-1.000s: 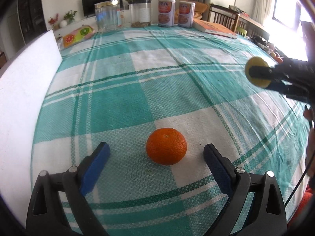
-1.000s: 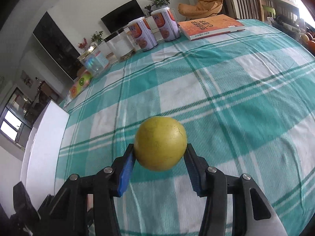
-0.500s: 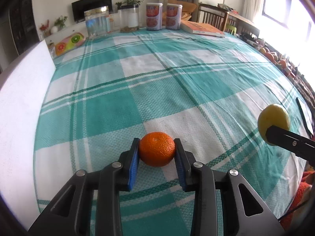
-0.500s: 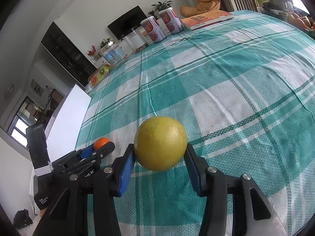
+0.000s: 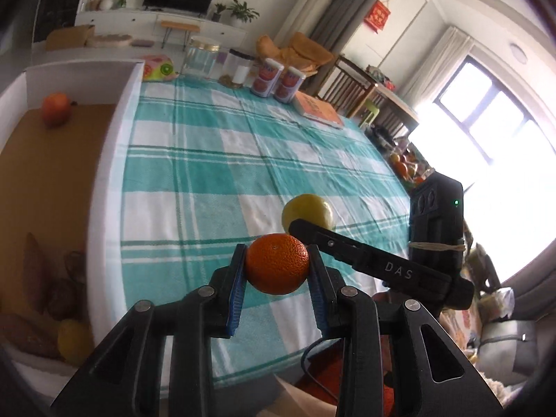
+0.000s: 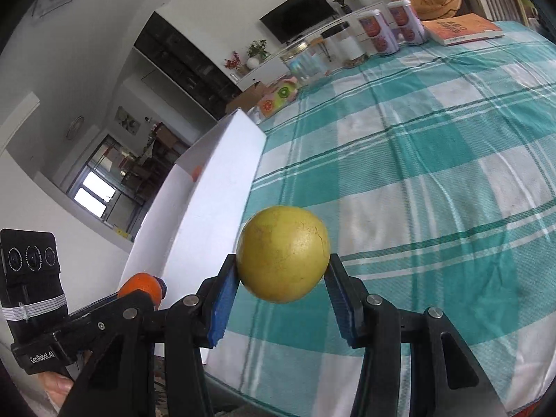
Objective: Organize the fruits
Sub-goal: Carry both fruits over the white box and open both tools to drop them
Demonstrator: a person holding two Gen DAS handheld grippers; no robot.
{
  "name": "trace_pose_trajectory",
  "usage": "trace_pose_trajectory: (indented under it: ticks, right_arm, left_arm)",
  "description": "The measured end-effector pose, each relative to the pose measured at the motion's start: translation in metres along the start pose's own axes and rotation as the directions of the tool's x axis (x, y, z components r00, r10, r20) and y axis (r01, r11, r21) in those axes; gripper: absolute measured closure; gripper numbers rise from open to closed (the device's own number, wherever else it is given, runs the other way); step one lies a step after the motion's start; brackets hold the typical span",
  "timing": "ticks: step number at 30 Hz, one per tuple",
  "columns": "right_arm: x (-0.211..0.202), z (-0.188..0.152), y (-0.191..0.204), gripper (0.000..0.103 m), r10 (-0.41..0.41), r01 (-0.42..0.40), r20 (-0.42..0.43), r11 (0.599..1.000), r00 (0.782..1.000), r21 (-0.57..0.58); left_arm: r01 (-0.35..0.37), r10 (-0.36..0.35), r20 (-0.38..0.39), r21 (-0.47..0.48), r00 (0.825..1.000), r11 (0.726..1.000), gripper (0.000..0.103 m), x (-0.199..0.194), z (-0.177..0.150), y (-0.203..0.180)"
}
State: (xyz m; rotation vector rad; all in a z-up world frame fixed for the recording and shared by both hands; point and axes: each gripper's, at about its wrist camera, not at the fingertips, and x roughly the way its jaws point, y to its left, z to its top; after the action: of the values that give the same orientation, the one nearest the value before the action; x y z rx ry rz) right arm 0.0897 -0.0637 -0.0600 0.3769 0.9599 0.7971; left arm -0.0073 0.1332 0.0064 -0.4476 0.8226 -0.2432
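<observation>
Both claws carrying fruit over the table

The left gripper (image 5: 277, 271) is pinching an orange (image 5: 277, 264) between its blue pads, holding it up above the checked tablecloth (image 5: 215, 180). The right gripper (image 6: 282, 279) is squeezing a yellow fruit (image 6: 283, 254), maybe a lemon, hard to say, just beside it. The white box (image 5: 114, 146) is sitting along the table's left edge, holding another orange fruit (image 5: 55, 108) plus some brownish stuff that's too blurry to call.

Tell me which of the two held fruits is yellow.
The yellow fruit in the right claw; the left claw grips an orange, smaller and deep orange.
</observation>
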Motion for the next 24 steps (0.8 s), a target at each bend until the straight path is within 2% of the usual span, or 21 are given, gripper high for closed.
trace_pose_trajectory:
  ticks: [3, 5, 7, 9, 12, 15, 17, 19, 21, 23, 24]
  right_arm:
    - [0.015, 0.005, 0.043, 0.053, 0.064, -0.067, -0.046, 0.996, 0.997, -0.067]
    - [0.024, 0.009, 0.071, 0.053, 0.083, -0.092, -0.071, 0.988, 0.994, -0.127]
    - [0.037, 0.012, 0.1, 0.053, 0.089, -0.108, -0.105, 0.975, 0.99, -0.195]
    - [0.054, 0.013, 0.127, 0.053, 0.097, -0.133, -0.152, 0.958, 0.984, -0.254]
    - [0.086, 0.011, 0.166, 0.053, 0.08, -0.16, -0.232, 0.923, 0.969, -0.349]
    - [0.127, 0.004, 0.194, 0.053, 0.006, -0.149, -0.308, 0.884, 0.952, -0.444]
    - [0.154, -0.001, 0.205, 0.053, -0.078, -0.107, -0.331, 0.856, 0.94, -0.506]
    - [0.176, -0.005, 0.21, 0.053, -0.159, -0.067, -0.341, 0.822, 0.927, -0.565]
    - [0.191, -0.005, 0.209, 0.052, -0.202, -0.041, -0.342, 0.807, 0.918, -0.589]
    - [0.195, 0.001, 0.209, 0.048, -0.203, -0.03, -0.329, 0.812, 0.922, -0.583]
    - [0.193, 0.007, 0.21, 0.041, -0.193, -0.026, -0.314, 0.816, 0.93, -0.577]
  left_arm:
    - [-0.035, 0.043, 0.082, -0.096, 0.996, 0.995, 0.069, -0.038, 0.01, 0.031]
    - [-0.105, 0.124, 0.139, -0.139, 0.982, 0.985, 0.069, -0.058, 0.017, 0.056]
    - [-0.196, 0.226, 0.155, -0.187, 0.962, 0.963, 0.069, -0.07, 0.022, 0.086]
    - [-0.275, 0.311, 0.126, -0.238, 0.942, 0.932, 0.069, -0.072, 0.023, 0.119]
    - [-0.368, 0.392, 0.035, -0.276, 0.919, 0.888, 0.069, -0.057, 0.021, 0.161]
    - [-0.434, 0.438, -0.054, -0.286, 0.897, 0.854, 0.068, -0.037, 0.02, 0.188]
    - [-0.481, 0.478, -0.082, -0.281, 0.874, 0.831, 0.067, -0.035, 0.017, 0.196]
    - [-0.511, 0.508, -0.09, -0.274, 0.857, 0.815, 0.059, -0.033, 0.014, 0.196]
    - [-0.534, 0.531, -0.092, -0.273, 0.843, 0.8, 0.033, -0.033, 0.012, 0.196]
    - [-0.552, 0.554, -0.076, -0.27, 0.829, 0.789, 0.027, -0.035, 0.013, 0.195]
    - [-0.559, 0.564, -0.067, -0.264, 0.823, 0.786, 0.026, -0.037, 0.013, 0.193]
